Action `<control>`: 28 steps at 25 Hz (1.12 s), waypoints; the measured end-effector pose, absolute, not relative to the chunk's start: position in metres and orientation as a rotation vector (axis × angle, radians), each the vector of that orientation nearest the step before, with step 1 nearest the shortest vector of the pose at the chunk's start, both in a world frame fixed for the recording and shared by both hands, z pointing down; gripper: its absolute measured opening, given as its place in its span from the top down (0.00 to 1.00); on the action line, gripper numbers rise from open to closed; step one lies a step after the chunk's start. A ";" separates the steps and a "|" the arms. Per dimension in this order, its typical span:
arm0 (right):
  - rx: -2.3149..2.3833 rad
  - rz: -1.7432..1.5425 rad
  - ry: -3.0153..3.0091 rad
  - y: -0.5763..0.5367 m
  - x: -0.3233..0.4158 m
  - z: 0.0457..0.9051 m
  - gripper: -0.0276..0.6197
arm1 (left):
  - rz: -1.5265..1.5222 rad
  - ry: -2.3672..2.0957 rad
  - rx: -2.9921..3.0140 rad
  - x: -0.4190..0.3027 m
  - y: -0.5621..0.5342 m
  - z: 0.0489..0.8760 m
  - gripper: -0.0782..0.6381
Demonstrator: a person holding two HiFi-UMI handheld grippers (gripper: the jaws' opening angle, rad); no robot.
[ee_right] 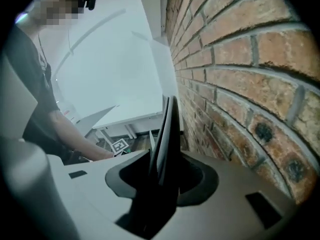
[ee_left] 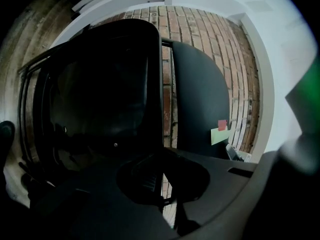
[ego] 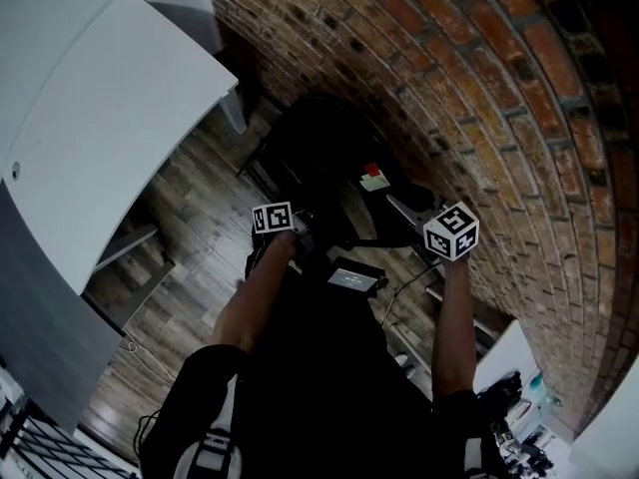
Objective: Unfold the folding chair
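The black folding chair stands folded against the brick wall, with a red and a pale green sticker on it. My left gripper is at its left side. In the left gripper view the jaws are shut, and a thin dark edge of the chair runs down between them. My right gripper is at the chair's right side. In the right gripper view its jaws stand wide on either side of a black chair panel seen edge-on. I see no pads pressing on that panel.
The brick wall runs close behind and to the right of the chair. A white table stands on the left over a dark wood floor. Low shelving with small items is at the lower right. The holder's arm shows in the right gripper view.
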State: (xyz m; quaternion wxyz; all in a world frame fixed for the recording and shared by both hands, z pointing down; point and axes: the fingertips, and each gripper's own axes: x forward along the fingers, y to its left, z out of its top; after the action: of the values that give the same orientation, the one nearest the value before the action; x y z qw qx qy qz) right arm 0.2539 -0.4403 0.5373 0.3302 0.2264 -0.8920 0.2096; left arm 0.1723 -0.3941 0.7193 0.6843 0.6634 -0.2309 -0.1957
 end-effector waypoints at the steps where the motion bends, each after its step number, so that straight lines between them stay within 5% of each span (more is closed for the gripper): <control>1: 0.552 0.577 -2.330 -0.438 0.250 0.538 0.72 | -0.443 -0.511 1.489 0.171 -0.392 0.719 0.86; 5: 0.437 0.717 -2.351 -0.419 0.231 0.535 0.79 | -0.465 -0.478 1.492 0.161 -0.381 0.715 0.86; 28: 0.524 0.777 -2.388 -0.381 0.198 0.530 0.82 | -0.581 -0.438 1.493 0.091 -0.301 0.710 0.86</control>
State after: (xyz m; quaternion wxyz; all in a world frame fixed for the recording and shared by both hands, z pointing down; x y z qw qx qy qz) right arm 0.1985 -0.3805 0.5296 0.2840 0.1959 -0.8925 0.2905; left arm 0.0907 -0.3014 0.7096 0.6745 0.6637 -0.1945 -0.2583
